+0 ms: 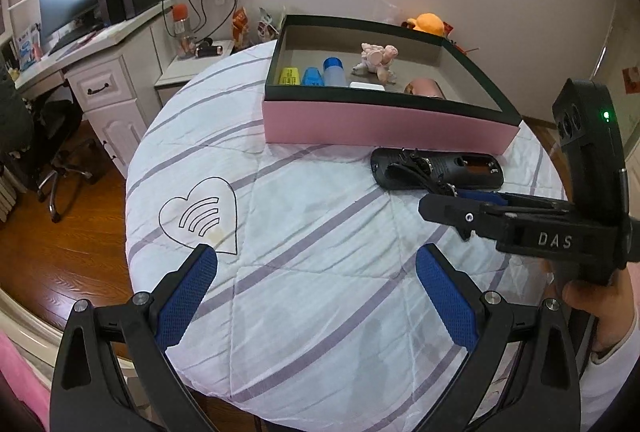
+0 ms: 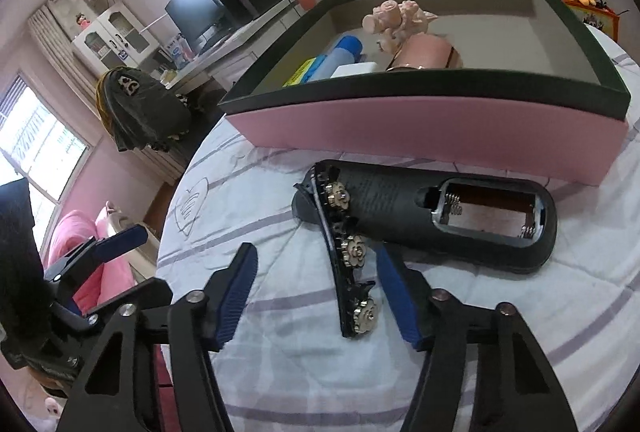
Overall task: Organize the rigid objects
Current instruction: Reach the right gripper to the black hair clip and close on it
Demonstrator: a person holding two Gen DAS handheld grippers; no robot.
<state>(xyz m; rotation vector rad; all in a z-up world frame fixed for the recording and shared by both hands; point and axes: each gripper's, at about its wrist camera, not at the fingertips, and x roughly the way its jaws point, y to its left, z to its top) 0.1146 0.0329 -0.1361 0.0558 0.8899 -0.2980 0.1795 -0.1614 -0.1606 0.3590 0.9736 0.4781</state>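
1. Left wrist view: the left tongs (image 1: 316, 292) stand wide apart with nothing between the blue pads, hovering over the round desk (image 1: 304, 332) and its white cover with purple stripes. Farther back sits the pink box (image 1: 380, 126) with a dark rim. Inside it lie a yellow item (image 1: 290, 76), a small blue item (image 1: 313, 76), a blue-capped bottle (image 1: 334, 71), a pale pink figurine (image 1: 378, 58), a white block (image 1: 367, 85) and a pink cylinder (image 1: 426, 88). Just in front of the box lies the black remote (image 1: 438, 173), back side up, with the hair clip (image 1: 420, 168) across it. The right tongs (image 1: 464, 198) reach in from the right, tips at the clip — how far they gape cannot be told here.

2. Right wrist view: the right tongs (image 2: 318, 288) are spread wide, gripping nothing. The hair clip (image 2: 351, 256), black with three metal flowers, lies between the fingers — its near end close beside the right pad, its far end propped on the remote (image 2: 436, 216), whose battery bay is uncovered. The box (image 2: 420, 130) stands just behind.
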